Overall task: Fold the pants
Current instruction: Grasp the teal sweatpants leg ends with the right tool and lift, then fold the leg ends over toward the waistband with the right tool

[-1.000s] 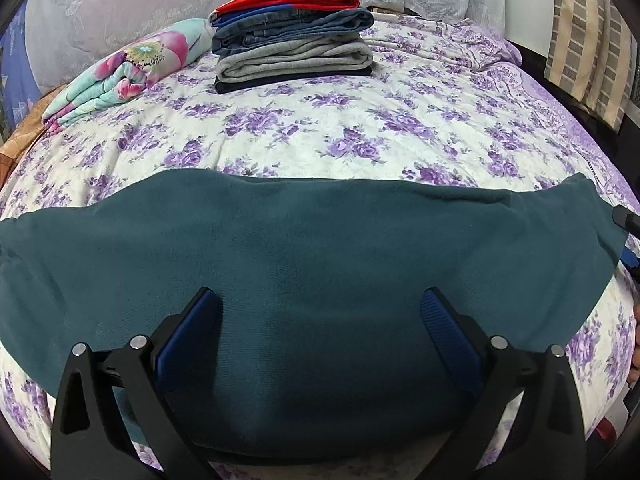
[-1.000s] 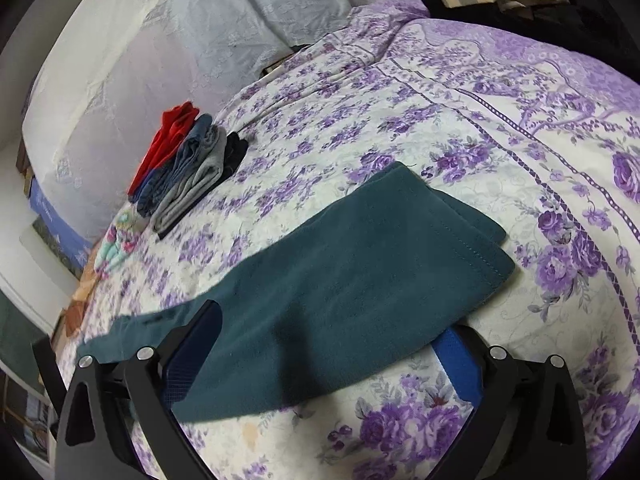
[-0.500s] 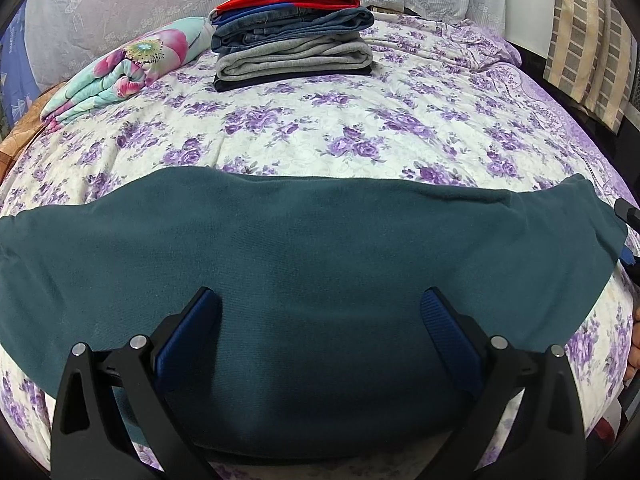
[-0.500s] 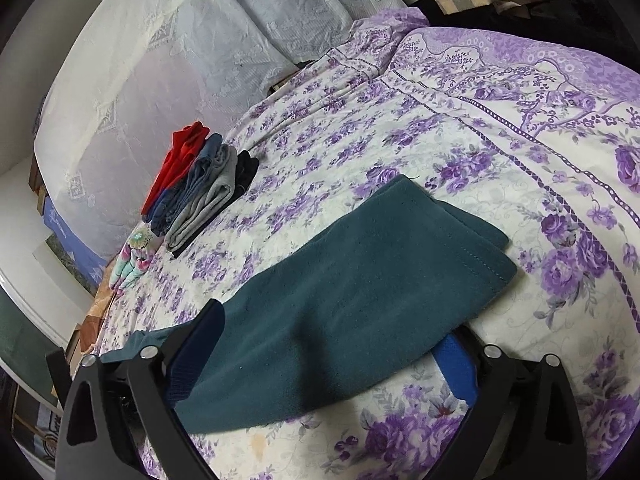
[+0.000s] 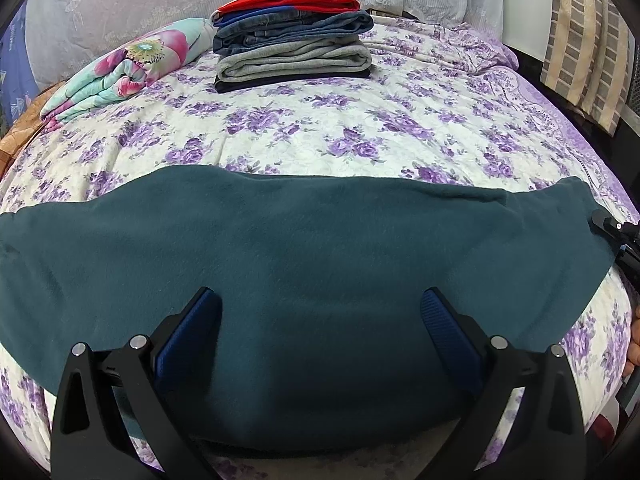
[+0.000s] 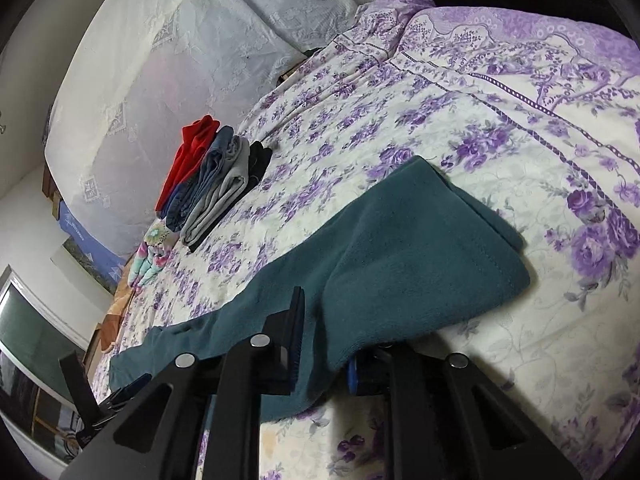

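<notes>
Teal pants lie folded lengthwise in a long band across the near side of the bed. My left gripper stands open low over their middle, blue pads wide apart, not pinching the cloth. In the right wrist view the pants' hemmed end lies ahead of my right gripper. Its jaws are closing, with the near edge of the cloth bunched and pinched between them; the right finger is mostly hidden under the fabric. The right gripper's tip shows at the pants' right end in the left wrist view.
A stack of folded clothes, red on top, sits at the far side of the purple-flowered bedspread. A folded floral blanket lies to its left. A striped cushion stands at the far right. White lace pillows line the headboard.
My right gripper went from wide open around the pants' edge to nearly shut, gathering the cloth into a ridge between its fingers. The left gripper and the rest of the pants have not moved.
</notes>
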`<state>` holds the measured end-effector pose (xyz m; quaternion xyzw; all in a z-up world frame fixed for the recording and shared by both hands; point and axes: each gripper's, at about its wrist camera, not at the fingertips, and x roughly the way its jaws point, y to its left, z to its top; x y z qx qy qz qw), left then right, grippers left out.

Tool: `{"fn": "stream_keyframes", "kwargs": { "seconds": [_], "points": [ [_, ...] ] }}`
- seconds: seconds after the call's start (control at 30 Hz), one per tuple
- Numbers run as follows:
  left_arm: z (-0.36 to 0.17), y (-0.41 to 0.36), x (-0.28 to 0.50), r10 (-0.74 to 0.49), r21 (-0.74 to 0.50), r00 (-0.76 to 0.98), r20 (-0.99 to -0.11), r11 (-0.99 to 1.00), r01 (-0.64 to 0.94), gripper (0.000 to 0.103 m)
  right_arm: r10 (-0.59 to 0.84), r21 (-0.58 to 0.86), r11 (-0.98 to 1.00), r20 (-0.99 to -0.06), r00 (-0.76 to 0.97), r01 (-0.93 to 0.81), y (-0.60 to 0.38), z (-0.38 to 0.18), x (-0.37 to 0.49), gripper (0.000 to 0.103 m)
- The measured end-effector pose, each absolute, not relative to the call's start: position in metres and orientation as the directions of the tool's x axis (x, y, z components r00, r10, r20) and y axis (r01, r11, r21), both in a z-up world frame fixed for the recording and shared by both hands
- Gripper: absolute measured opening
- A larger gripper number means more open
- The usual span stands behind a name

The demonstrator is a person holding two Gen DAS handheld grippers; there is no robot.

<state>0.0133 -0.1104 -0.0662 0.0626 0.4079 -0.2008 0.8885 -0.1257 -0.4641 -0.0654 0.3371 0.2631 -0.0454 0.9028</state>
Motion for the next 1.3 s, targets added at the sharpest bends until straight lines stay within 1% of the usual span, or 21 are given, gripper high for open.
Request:
{"fn": "stream_keyframes", "kwargs": {
  "seconds": [0.03, 0.13, 0.2, 0.23, 0.33, 0.43, 0.5, 0.53, 0.57, 0.6, 0.63, 0.73, 0.83, 0.9, 0.97, 1.0, 1.03, 1.13, 1.17, 1.2, 1.3],
  "points": [
    [-0.066, -0.109, 0.012, -0.308, -0.053, 0.588, -0.748, 0.911, 0.409, 0.099, 0.089, 0.582, 0.771, -0.502, 0.860, 0.260, -0.463, -0.063, -0.126, 0.008],
    [-0.063, -0.105, 0.010, -0.302, -0.045, 0.600, -0.740, 0.914, 0.404, 0.099, 0.051, 0.500, 0.835, -0.485, 0.873, 0.229, -0.442, -0.042, -0.125, 0.007],
    [-0.058, -0.095, 0.007, -0.294, -0.034, 0.613, -0.734, 0.916, 0.399, 0.099, 0.044, 0.382, 0.910, -0.479, 0.876, 0.163, -0.407, -0.020, -0.116, 0.007],
    [-0.054, -0.086, 0.006, -0.294, -0.038, 0.623, -0.725, 0.920, 0.390, 0.099, 0.059, 0.301, 0.948, -0.481, 0.875, 0.102, -0.378, -0.009, -0.108, 0.007],
    [-0.037, -0.029, 0.004, -0.230, -0.041, 0.691, -0.686, 0.960, 0.278, 0.099, 0.157, 0.193, 0.979, -0.505, 0.849, -0.066, -0.314, 0.003, -0.086, 0.007],
    [-0.032, 0.026, 0.005, -0.146, -0.047, 0.714, -0.685, 0.987, 0.157, 0.099, 0.293, 0.128, 0.954, -0.579, 0.761, -0.270, -0.234, -0.006, -0.053, 0.007],
    [-0.033, 0.065, 0.006, -0.107, -0.075, 0.703, -0.703, 0.994, 0.077, 0.099, 0.300, 0.053, 0.931, -0.672, 0.677, -0.361, -0.190, -0.023, -0.038, 0.012],
    [-0.035, 0.086, 0.005, -0.097, -0.098, 0.697, -0.710, 0.994, 0.038, 0.099, 0.299, 0.027, 0.919, -0.699, 0.649, -0.394, -0.176, -0.029, -0.035, 0.031],
    [-0.037, 0.099, 0.005, -0.090, -0.112, 0.694, -0.714, 0.994, 0.014, 0.099, 0.282, -0.017, 0.908, -0.714, 0.641, -0.419, -0.162, -0.036, -0.038, 0.055],
    [-0.038, 0.113, 0.004, -0.079, -0.123, 0.691, -0.719, 0.992, -0.013, 0.099, 0.274, -0.042, 0.906, -0.700, 0.659, -0.421, -0.158, -0.036, -0.044, 0.060],
    [-0.039, 0.122, 0.004, -0.072, -0.129, 0.688, -0.722, 0.991, -0.032, 0.099, 0.282, -0.047, 0.904, -0.684, 0.673, -0.426, -0.158, -0.033, -0.050, 0.062],
    [-0.047, 0.151, 0.011, -0.069, -0.168, 0.664, -0.745, 0.982, -0.088, 0.099, 0.372, 0.059, 0.898, -0.630, 0.682, -0.436, -0.181, -0.012, -0.065, 0.062],
    [-0.058, 0.172, 0.026, -0.103, -0.233, 0.632, -0.768, 0.964, -0.126, 0.099, 0.354, 0.134, 0.931, -0.567, 0.744, -0.341, -0.214, 0.003, -0.059, 0.065],
    [-0.059, 0.179, 0.032, -0.109, -0.253, 0.636, -0.764, 0.957, -0.140, 0.099, 0.311, 0.198, 0.950, -0.586, 0.748, -0.240, -0.235, -0.006, -0.041, 0.067],
    [-0.059, 0.186, 0.038, -0.122, -0.282, 0.641, -0.758, 0.947, -0.152, 0.099, 0.372, 0.289, 0.927, -0.629, 0.683, -0.239, -0.235, -0.028, -0.025, 0.067],
    [-0.061, 0.189, 0.042, -0.126, -0.296, 0.641, -0.757, 0.941, -0.165, 0.099, 0.392, 0.294, 0.919, -0.636, 0.665, -0.261, -0.227, -0.034, -0.025, 0.067],
    [-0.062, 0.191, 0.046, -0.127, -0.303, 0.639, -0.758, 0.937, -0.173, 0.099, 0.402, 0.275, 0.916, -0.637, 0.658, -0.293, -0.217, -0.037, -0.027, 0.067],
    [-0.067, 0.196, 0.065, -0.120, -0.320, 0.640, -0.759, 0.925, -0.206, 0.099, 0.383, 0.014, 0.872, -0.643, 0.663, -0.490, -0.148, -0.039, -0.048, 0.067],
    [-0.066, 0.196, 0.071, -0.117, -0.320, 0.641, -0.759, 0.924, -0.209, 0.099, 0.388, -0.025, 0.846, -0.657, 0.646, -0.533, -0.134, -0.042, -0.054, 0.069],
    [-0.065, 0.195, 0.075, -0.127, -0.328, 0.642, -0.756, 0.922, -0.204, 0.099, 0.409, -0.035, 0.813, -0.676, 0.613, -0.582, -0.121, -0.045, -0.056, 0.070],
    [-0.063, 0.193, 0.086, -0.209, -0.401, 0.645, -0.735, 0.901, -0.165, 0.099, 0.445, 0.004, 0.799, -0.677, 0.587, -0.601, -0.118, -0.045, -0.059, 0.068]
  ]
}}
